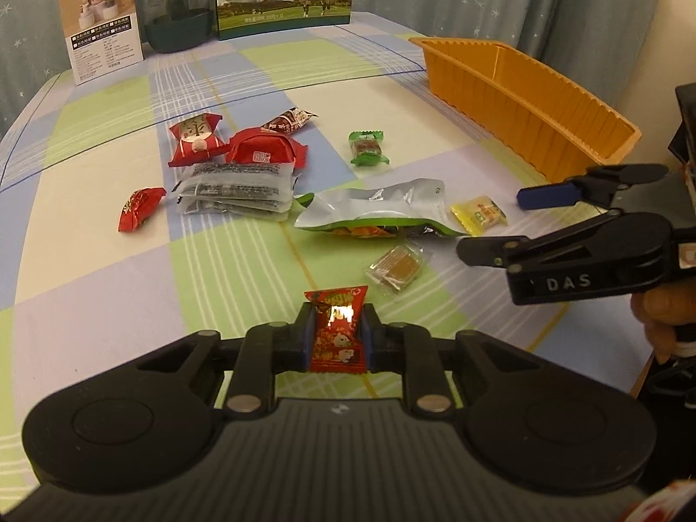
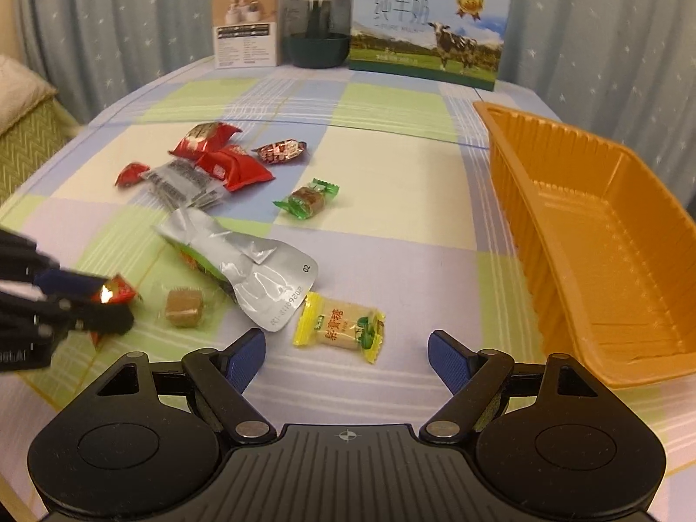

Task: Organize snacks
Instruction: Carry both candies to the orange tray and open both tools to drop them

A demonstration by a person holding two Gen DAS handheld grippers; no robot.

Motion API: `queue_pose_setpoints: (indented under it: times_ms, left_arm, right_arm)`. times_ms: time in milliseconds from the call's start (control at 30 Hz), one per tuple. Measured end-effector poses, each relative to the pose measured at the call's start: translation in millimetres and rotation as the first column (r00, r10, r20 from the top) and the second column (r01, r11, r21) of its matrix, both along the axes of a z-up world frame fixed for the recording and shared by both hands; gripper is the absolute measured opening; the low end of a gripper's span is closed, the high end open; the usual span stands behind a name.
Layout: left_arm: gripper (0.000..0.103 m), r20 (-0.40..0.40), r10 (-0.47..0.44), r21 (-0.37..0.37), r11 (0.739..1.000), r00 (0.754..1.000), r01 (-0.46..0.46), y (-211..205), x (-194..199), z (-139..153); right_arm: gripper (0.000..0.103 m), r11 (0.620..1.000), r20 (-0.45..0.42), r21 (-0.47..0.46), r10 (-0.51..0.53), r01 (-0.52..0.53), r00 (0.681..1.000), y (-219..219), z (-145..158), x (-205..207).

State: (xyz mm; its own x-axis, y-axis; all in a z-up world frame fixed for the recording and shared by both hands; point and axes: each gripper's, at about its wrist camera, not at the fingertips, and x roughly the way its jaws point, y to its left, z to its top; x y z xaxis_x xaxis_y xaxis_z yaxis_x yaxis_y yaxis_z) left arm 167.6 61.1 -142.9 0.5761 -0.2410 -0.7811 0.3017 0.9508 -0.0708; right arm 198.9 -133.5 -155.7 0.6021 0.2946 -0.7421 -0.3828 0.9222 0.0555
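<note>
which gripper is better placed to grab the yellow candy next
Right. The right gripper is open with the yellow candy just ahead between its fingers. The left gripper is shut on a red candy, so it is occupied.

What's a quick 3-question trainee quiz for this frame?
1. True or false: the left gripper is shut on a red candy.
2. What lies in the orange tray? A) milk B) nothing visible C) the foil pouch
3. Which snack lies just ahead of the right gripper?

Key: 1 true. 2 B. 3 the yellow candy, between its open fingers but not gripped.
</note>
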Motion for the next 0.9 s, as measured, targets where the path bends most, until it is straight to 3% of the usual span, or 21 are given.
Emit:
queue_pose_setpoints:
  times_ms: [200,267,433,667,900]
  left_arm:
    - [0.019,0.002,0.013,-0.008,1.0,1.0,-0.013,-2.4,-0.8,-0.4]
    - [0.019,0.001,0.019,-0.011,1.0,1.0,-0.019,-2.9,-1.5,-0.4]
    - [0.019,-0.003,0.03,-0.018,0.999,1.0,-0.03,-5.5,-5.0,0.4]
    - [0.019,0.004,0.072,-0.038,0.997,0.997,-0.072,-10.9,-11.2,7.7]
    - [0.019,0.059,0.073,-0.066,0.995,0.996,-0.07,-29.8,-11.5,39.1]
  right_arm:
    - [0.06,1.0,0.045,0.007,-0.021,0.02,0.999,5.7,0.0,-1.4]
    - [0.043,1.0,0.045,0.005,-0.024,0.024,0.999,7.3,1.7,-2.2]
    - [0.026,0.999,0.034,0.005,-0.05,0.05,0.998,4.6,4.0,-8.6]
    - [0.025,0.996,0.045,0.032,-0.081,0.079,0.996,-3.2,16.6,-27.3]
    - [0.025,0.992,0.109,0.081,-0.107,0.099,0.988,-15.5,56.7,-45.5]
